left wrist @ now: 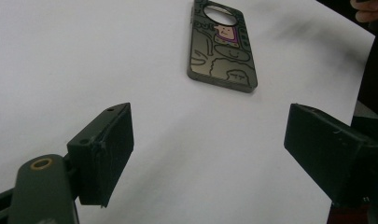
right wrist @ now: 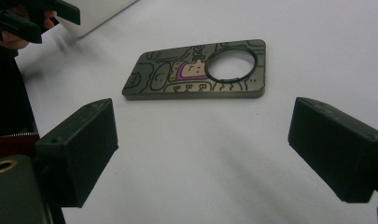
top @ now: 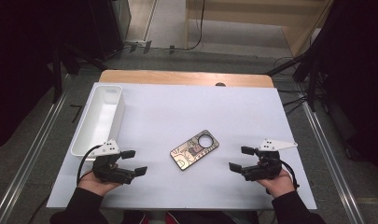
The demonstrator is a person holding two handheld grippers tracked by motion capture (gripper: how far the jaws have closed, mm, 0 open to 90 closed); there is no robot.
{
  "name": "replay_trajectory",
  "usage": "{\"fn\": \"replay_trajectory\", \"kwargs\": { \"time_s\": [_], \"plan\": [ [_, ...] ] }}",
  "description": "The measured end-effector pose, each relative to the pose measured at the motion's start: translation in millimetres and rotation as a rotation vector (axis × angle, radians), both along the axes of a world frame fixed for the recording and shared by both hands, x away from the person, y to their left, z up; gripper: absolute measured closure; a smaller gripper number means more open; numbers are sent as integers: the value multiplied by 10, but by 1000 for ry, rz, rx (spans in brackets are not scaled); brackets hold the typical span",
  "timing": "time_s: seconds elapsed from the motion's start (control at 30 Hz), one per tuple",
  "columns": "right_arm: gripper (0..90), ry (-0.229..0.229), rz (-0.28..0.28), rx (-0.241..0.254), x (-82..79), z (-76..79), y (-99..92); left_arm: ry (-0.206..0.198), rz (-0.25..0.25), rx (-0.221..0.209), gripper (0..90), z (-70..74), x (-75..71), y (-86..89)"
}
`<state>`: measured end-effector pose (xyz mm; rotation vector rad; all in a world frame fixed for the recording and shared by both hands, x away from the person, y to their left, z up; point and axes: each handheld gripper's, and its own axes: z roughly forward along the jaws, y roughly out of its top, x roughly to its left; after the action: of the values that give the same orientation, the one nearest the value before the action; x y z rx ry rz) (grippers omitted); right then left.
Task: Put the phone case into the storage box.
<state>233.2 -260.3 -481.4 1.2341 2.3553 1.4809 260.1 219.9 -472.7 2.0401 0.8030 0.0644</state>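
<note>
A person sits at a table (top: 280, 186) covered in white, holding a two-jaw gripper in each hand. A phone case (top: 194, 150), dark olive with line drawings, a small pink and purple figure and a round camera cutout, lies flat near the middle of the table, turned at a slant. The left gripper (top: 134, 162) rests low at the near left, well apart from the case, its fingers (left wrist: 102, 151) spread wide and holding nothing. The right gripper (top: 241, 158) sits at the near right, likewise wide open and empty, pointed toward the case. A long white bin (top: 99, 117) stands at the far left of the table, empty as far as can be seen.

The likely step is picking up the case, perhaps to place it in the bin. Because the case lies thin and flat, a good grasp probably means lowering one finger to the table beside a long edge, sliding it until it touches, then closing across the narrow width. The round cutout end offers a lip to catch. Approaching slowly should keep the case from skating away on the smooth surface
</note>
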Motion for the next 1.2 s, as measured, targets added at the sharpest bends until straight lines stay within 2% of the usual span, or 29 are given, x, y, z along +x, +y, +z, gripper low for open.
{"fn": "replay_trajectory", "kwargs": {
  "time_s": [0.33,0.67,1.2],
  "plan": [
    [72,8,-2,10,2,-7,-15,5,-3,-16,154,4,0,-3],
    [72,7,7,34,13,-7,-7,9,-11,-9,154,-8,-8,-10],
    [72,8,12,34,11,-10,-1,7,-10,-6,154,-5,-5,-15]
  ]
}}
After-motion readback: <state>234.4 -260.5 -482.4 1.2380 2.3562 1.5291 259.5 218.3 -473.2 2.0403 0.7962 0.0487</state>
